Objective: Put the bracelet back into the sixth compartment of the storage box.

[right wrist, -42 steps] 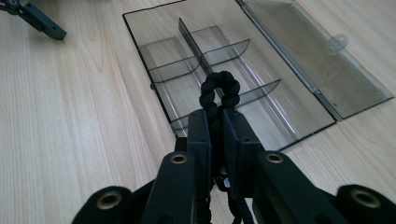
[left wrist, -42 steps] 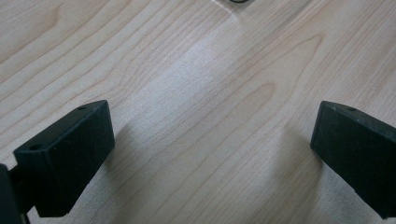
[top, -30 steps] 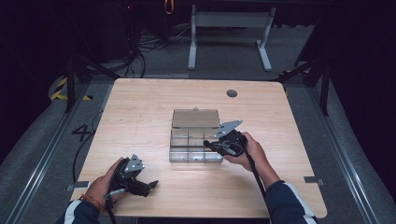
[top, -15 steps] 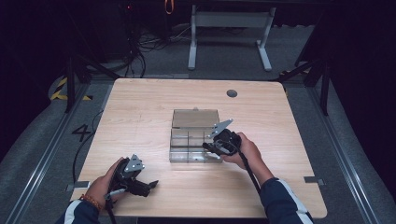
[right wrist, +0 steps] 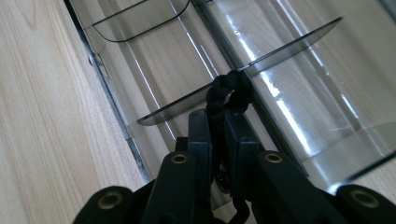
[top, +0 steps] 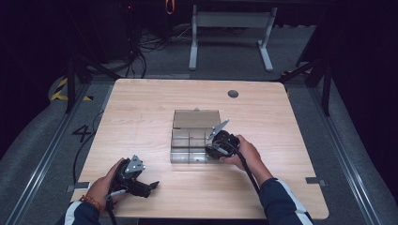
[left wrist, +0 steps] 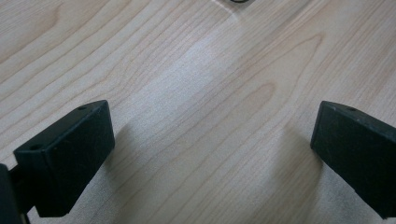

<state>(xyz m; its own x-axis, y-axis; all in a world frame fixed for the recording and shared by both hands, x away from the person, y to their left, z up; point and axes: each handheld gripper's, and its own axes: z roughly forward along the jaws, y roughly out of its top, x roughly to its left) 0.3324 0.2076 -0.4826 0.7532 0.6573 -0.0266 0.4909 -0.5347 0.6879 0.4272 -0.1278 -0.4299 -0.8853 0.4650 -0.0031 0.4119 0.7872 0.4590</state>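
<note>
Right gripper (right wrist: 219, 123), fingers clamped on a black hair tie (right wrist: 226, 93), hangs over the clear organizer box (top: 190, 136) to drop it in a compartment, while the left gripper (top: 141, 180), fingers wide apart and empty, rests at the worktop's (top: 141, 108) seven o'clock.

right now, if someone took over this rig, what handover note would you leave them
Right gripper: shut on a black hair tie, held over the clear compartment box, above a divider.
Left gripper: open, holding nothing, low over the table at its near left.
Done: hair tie picked up and brought to the box.
Left: lower it into a compartment and release. The lid lies open behind the box.
</note>
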